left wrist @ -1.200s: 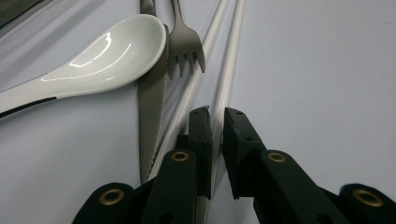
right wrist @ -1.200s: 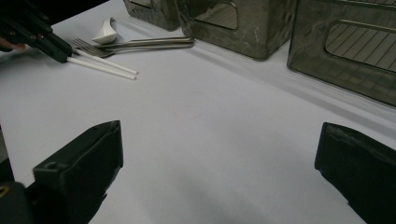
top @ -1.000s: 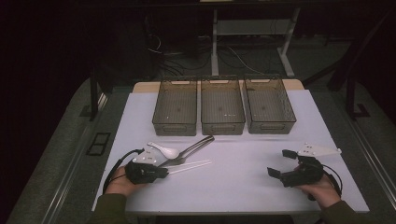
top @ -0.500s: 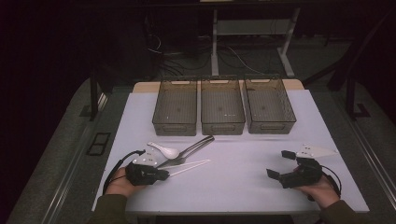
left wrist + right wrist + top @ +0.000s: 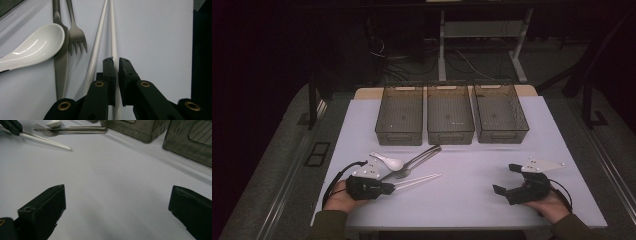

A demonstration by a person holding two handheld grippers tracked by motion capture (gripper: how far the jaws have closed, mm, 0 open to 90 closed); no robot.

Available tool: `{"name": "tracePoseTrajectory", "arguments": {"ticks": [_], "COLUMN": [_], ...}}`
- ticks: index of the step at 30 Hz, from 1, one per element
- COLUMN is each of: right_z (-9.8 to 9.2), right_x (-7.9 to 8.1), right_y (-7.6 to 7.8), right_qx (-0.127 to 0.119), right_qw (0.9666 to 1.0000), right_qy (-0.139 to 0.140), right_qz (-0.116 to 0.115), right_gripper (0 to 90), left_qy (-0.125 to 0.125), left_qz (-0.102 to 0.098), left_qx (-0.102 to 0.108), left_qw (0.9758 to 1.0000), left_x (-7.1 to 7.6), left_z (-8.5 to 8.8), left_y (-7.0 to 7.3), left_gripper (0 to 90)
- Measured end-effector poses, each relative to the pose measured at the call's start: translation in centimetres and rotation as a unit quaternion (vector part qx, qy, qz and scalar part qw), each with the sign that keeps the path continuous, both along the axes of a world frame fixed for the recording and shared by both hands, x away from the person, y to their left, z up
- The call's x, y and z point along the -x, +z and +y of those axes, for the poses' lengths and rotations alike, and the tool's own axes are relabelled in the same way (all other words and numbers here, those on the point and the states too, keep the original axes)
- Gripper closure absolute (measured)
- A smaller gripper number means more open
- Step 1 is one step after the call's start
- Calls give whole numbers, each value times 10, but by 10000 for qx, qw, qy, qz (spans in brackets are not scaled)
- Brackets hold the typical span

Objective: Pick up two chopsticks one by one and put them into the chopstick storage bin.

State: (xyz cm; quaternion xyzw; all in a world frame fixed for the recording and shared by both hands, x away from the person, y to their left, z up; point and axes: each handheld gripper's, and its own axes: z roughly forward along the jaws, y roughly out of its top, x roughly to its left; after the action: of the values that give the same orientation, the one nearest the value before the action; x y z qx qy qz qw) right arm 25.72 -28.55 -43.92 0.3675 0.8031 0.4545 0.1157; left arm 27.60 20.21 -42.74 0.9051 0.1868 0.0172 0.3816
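Observation:
Two white chopsticks [image 5: 417,180] lie side by side at the table's front left. My left gripper [image 5: 389,188] lies low on the table, shut on the near end of one chopstick [image 5: 113,37]. The other chopstick [image 5: 96,55] passes just outside the jaws. A white spoon [image 5: 37,48], a fork [image 5: 76,37] and a knife [image 5: 61,67] lie close beside them. My right gripper [image 5: 505,178] rests at the front right, open, with bare table between its jaws [image 5: 117,202].
Three dark see-through bins [image 5: 401,117] [image 5: 450,115] [image 5: 500,112] stand in a row across the back of the white table [image 5: 472,165]. Two of them [image 5: 135,128] [image 5: 190,142] show ahead of the right gripper.

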Motion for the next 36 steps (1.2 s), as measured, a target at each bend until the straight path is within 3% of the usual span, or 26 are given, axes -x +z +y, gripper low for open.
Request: {"name": "tracePoseTrajectory", "arguments": {"ticks": [7, 13, 24, 36], "right_z": [2, 2, 2, 1], "right_x": [-2, -3, -2, -2], "right_y": [-3, -2, -1, 0], "right_qx": [46, 56, 6, -3], "right_qw": [10000, 10000, 10000, 10000], "right_qy": [-3, 3, 23, 39], "right_qz": [3, 23, 1, -1], "right_gripper": [10, 10, 10, 10], "left_qy": [52, 364, 712, 1119], "left_qz": [-100, -201, -314, -429], "left_qx": [212, 253, 468, 643], "left_qw": [9997, 9988, 9959, 9907], "left_x": [2, 1, -2, -8], "left_z": [-2, -5, -9, -17], "left_y": [10, 16, 27, 37], "left_gripper": [836, 836, 835, 835]}}
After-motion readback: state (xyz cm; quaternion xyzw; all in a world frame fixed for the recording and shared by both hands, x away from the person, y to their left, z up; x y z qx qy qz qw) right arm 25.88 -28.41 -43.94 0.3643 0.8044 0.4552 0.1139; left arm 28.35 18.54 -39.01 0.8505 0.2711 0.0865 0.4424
